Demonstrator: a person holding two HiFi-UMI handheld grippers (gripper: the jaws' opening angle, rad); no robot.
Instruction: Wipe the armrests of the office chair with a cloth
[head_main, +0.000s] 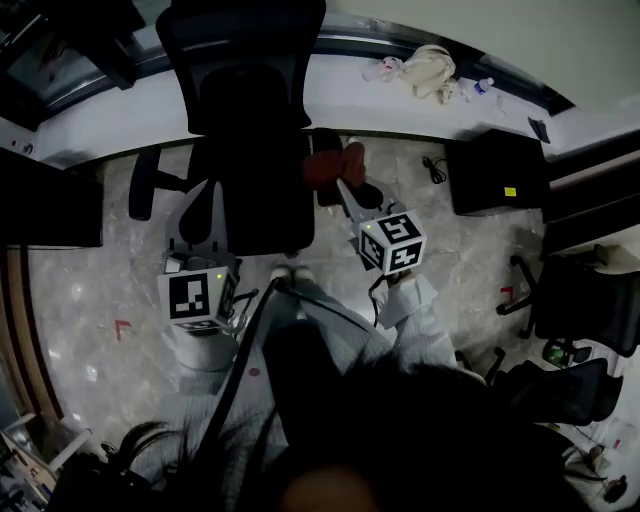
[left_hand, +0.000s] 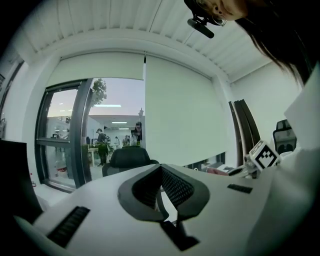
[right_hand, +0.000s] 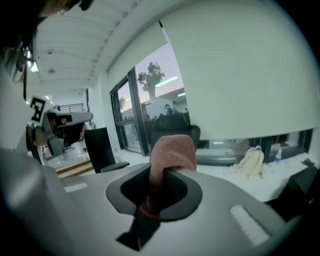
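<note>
The stone floor (head_main: 110, 270) is the largest thing here, then the long pale worktop (head_main: 340, 100) under the window; against it stands one black office chair (head_main: 245, 100) with two armrests; one armrest (head_main: 143, 196) sits at the left of the head view, well apart from the cloth, and the other (head_main: 325, 140) lies just under or beside the cloth, though contact cannot be told; at least two more chairs (head_main: 580, 310) stand off to the right, along with one cream bag (head_main: 430, 70) on the worktop. There are two grippers; the right hand-held gripper (right_hand: 161, 175) has its jaws clamped on the single reddish-brown cloth (right_hand: 172, 150), which bulges out above the tips as a soft fold; the left hand-held gripper (left_hand: 160, 172) has its jaws brought together at the tips with nothing between them, and points towards the chair's seat. The cloth looks light, limp and a little fuzzy, so it should drape over the armrest and drag rather than slide; it is best held by a bunched middle, as now, leaving a loose pad to press down.
</note>
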